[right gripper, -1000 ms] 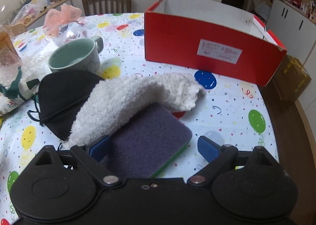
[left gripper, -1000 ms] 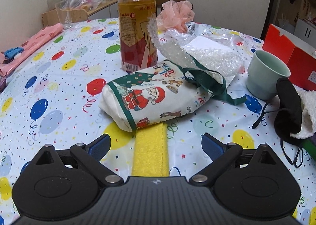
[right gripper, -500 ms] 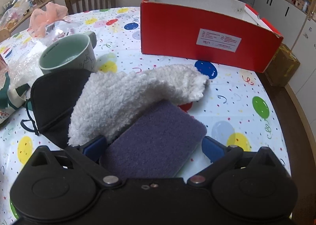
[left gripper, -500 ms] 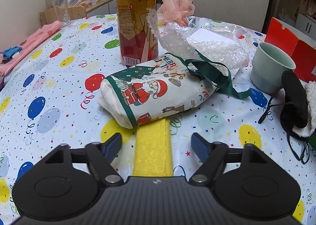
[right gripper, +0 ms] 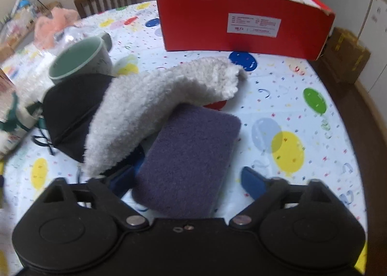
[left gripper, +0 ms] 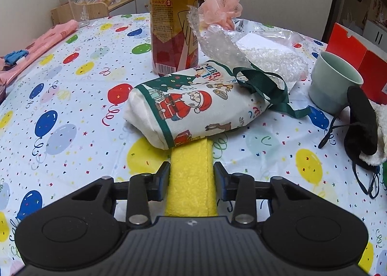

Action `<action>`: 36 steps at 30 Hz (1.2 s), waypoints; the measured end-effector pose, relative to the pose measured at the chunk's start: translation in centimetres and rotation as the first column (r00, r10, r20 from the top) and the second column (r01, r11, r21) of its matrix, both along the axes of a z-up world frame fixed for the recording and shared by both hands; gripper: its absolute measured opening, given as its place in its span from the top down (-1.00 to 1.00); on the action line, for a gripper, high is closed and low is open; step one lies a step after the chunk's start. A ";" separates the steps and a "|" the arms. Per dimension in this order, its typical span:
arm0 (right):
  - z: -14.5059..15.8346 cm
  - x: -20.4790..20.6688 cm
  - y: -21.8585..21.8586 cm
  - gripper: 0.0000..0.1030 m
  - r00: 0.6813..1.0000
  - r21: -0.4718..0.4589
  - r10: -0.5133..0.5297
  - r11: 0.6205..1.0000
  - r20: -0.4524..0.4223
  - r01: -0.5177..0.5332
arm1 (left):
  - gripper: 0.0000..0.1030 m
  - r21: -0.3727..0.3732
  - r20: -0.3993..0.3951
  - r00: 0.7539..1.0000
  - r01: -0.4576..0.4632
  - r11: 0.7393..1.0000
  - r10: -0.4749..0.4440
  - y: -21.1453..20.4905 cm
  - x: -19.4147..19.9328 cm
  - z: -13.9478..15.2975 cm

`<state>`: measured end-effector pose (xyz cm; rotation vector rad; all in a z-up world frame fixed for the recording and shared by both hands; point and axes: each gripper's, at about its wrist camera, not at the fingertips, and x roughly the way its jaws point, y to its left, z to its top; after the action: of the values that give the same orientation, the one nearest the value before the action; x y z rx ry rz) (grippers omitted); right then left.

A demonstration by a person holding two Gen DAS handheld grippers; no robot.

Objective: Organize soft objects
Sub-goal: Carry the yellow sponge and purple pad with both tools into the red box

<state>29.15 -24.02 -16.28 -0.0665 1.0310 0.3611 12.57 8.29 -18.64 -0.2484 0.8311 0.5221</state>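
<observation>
Left wrist: left claw [left gripper: 192, 180] pinching fuzzy yellow cloth [left gripper: 189, 179]; right claw [right gripper: 187, 180] spread.

A yellow sponge [left gripper: 189, 179] lies flat, its far end under the Santa pouch [left gripper: 193, 106]; a white fleece [right gripper: 154, 109] drapes over a purple sponge [right gripper: 191, 157].

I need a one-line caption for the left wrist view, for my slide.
Left gripper closed on a yellow sponge whose far end lies under a Santa-print pouch.
</observation>
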 end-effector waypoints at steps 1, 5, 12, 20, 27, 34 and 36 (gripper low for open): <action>0.1 -0.1 -0.1 -0.51 1.000 0.018 0.009 1.000 -0.003 -0.009 | 0.27 0.001 0.000 1.000 -0.001 1.000 0.001 0.0 -0.1 0.0; 0.5 -0.8 -0.3 -0.48 1.000 -0.008 0.012 1.000 0.020 -0.012 | 0.27 -0.006 0.006 1.000 0.002 1.000 -0.002 -0.3 -0.6 0.3; 1.8 -2.2 -3.6 -0.48 1.000 0.048 -0.017 0.999 0.018 0.016 | 0.27 -0.040 0.033 0.999 0.015 0.999 -0.013 -1.1 -2.2 1.3; 4.7 -4.6 -6.6 -0.47 0.999 0.107 -0.002 0.994 0.050 -0.003 | 0.27 -0.083 0.078 0.994 0.084 0.993 -0.078 -3.2 -3.0 3.4; 4.0 -5.7 -8.0 -0.47 0.997 0.023 0.077 0.997 -0.018 -0.076 | 0.27 -0.065 0.141 0.975 0.183 0.981 -0.173 -6.0 -1.7 6.0; 2.9 -6.7 -10.9 -0.47 0.998 0.007 0.017 1.000 -0.053 -0.016 | 0.27 -0.067 0.148 0.960 0.251 0.966 -0.240 -8.3 0.1 6.4; 2.7 -6.7 -11.7 -0.47 0.999 -0.012 0.003 1.000 -0.054 -0.004 | 0.27 -0.070 0.151 0.953 0.275 0.959 -0.262 -9.0 0.7 6.4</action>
<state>22.43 -35.67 -13.55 -0.0699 1.0867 0.3613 13.23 -0.76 -12.22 -0.2479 0.7375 0.2086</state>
